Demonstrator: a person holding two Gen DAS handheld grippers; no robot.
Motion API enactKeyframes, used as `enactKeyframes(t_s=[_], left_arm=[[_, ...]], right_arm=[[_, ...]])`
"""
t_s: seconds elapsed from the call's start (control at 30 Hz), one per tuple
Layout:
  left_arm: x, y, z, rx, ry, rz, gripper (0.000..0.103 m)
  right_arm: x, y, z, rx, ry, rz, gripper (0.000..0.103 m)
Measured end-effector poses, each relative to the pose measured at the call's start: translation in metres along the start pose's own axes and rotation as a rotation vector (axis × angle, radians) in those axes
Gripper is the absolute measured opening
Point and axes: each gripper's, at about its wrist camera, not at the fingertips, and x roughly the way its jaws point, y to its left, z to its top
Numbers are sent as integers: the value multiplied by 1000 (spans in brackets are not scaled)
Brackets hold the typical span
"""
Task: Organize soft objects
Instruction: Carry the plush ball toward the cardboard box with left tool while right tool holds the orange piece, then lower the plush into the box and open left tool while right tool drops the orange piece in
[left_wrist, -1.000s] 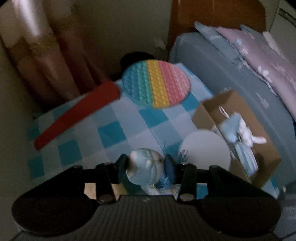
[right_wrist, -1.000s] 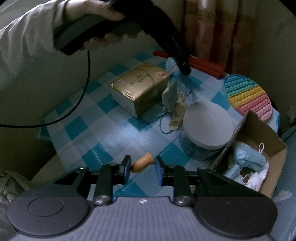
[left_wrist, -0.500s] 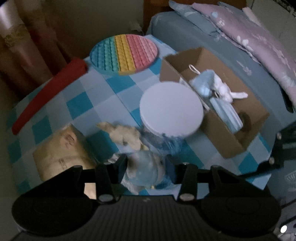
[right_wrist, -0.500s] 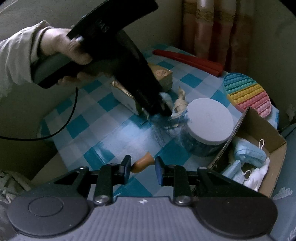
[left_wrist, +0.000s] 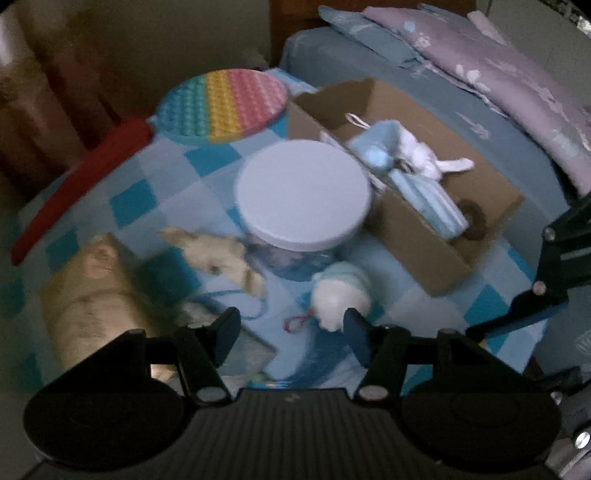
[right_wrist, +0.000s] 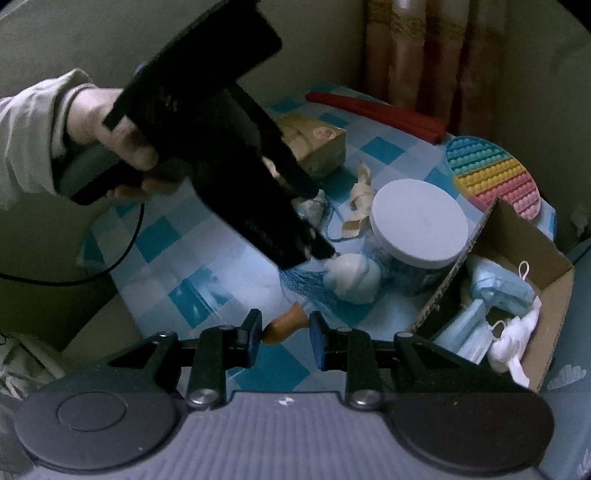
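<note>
My left gripper (left_wrist: 291, 332) is opening; its two jaws stand apart, and one pale-blue plush toy (left_wrist: 341, 293) lies on the checked table (left_wrist: 133, 199) just past the right fingertip, no pad pressing it. In the right wrist view the toy (right_wrist: 352, 277) rests beside one lidded jar (right_wrist: 419, 225), blue fringe spread toward me. My right gripper (right_wrist: 286, 330) is clenched on one small orange piece (right_wrist: 286, 325).

Count on the table:
- One cardboard box (left_wrist: 413, 236) at the bed-side edge, containing blue and white soft items; exact number unclear.
- One rainbow bubble mat (left_wrist: 223, 105) at the far edge.
- One red strip (left_wrist: 77, 184) along the curtain-side edge.
- One tan wrapped pack (left_wrist: 88, 291).
- One cream fabric scrap (left_wrist: 218, 254).
</note>
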Motion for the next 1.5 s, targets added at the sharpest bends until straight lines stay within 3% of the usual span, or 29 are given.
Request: enactKeyframes(t_s=[0.3,0.43,0.5,0.53,0.57,0.67,0.83,1.07,1.33,1.37,1.43,1.5], left_arm=[[13,-33,-6,52,-51,-86,62],[23,-40,-10,77,-70,-43,60],[29,-39,-9,63,-66,-57,56],[32,-39,-8,58,-61,-65,46],[35,-39,-8,56,-56,-66,42],[40,-38,-7,49,-40,-61,42],[26,-36,-7,51,-48,-76,42],[-7,-35,-2,58,-59,-100,42],[-26,-44,33,73,-95,-129,42],[-26,-47,39,80,-105,-130,42],[-25,-52,55,91,-121,-131,42],[-22,-58,72,106,-135,-132,42]], right_arm=[[-1,-3,-24,18,18,-5,32],[-2,-6,-29,29,17,-1,32],[-2,-7,-30,40,15,4,32],[-2,-8,-31,42,14,3,32],[-2,-9,-31,42,13,4,32],[-4,-11,-32,48,6,7,32],[-15,-20,-30,70,-21,3,32],[-39,-45,-29,113,-69,-78,32],[-44,-84,-28,180,-89,-177,34],[-42,-86,-29,180,-89,-196,37],[-38,-88,-31,172,-76,-208,54],[-34,-89,-34,182,-74,-223,80]])
